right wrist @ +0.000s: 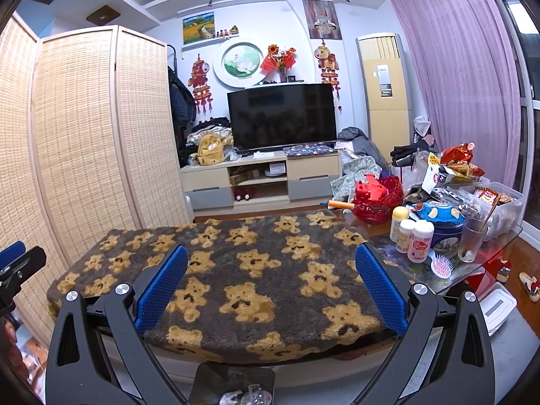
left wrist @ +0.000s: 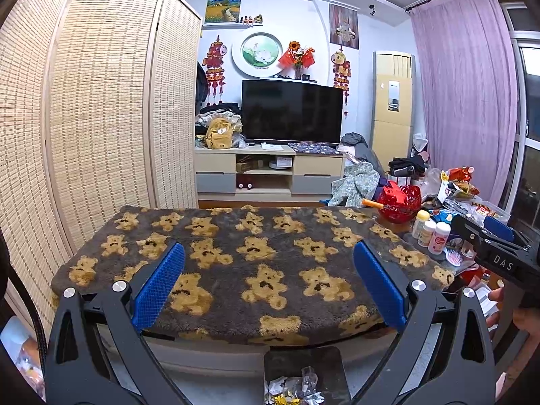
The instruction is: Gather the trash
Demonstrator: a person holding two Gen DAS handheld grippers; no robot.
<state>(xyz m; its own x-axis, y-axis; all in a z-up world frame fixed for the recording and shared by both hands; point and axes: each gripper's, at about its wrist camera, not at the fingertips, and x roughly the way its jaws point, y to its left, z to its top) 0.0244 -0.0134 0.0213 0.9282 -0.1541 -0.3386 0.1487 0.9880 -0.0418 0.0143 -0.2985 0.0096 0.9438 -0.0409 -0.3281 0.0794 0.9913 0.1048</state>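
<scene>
My left gripper [left wrist: 268,253] is open and empty, held above the near edge of a table covered by a grey bear-print rug [left wrist: 253,236]. My right gripper [right wrist: 270,256] is also open and empty over the same rug [right wrist: 236,270]. Below the table's front edge stands a dark bin [left wrist: 303,371] holding crumpled wrappers and foil [left wrist: 290,391]; it also shows in the right wrist view [right wrist: 236,381] with some clear trash [right wrist: 246,396] inside. The right gripper's body [left wrist: 499,253] shows at the right of the left wrist view. No trash shows on the rug.
To the right, a glass table carries white bottles [right wrist: 413,236], a glass [right wrist: 472,239], a pink hairbrush [right wrist: 440,265], a blue tin [right wrist: 445,233], a red basket [right wrist: 378,199] and snack bags [right wrist: 459,162]. A folding screen [right wrist: 84,141] stands left. A TV [right wrist: 283,118] stands behind.
</scene>
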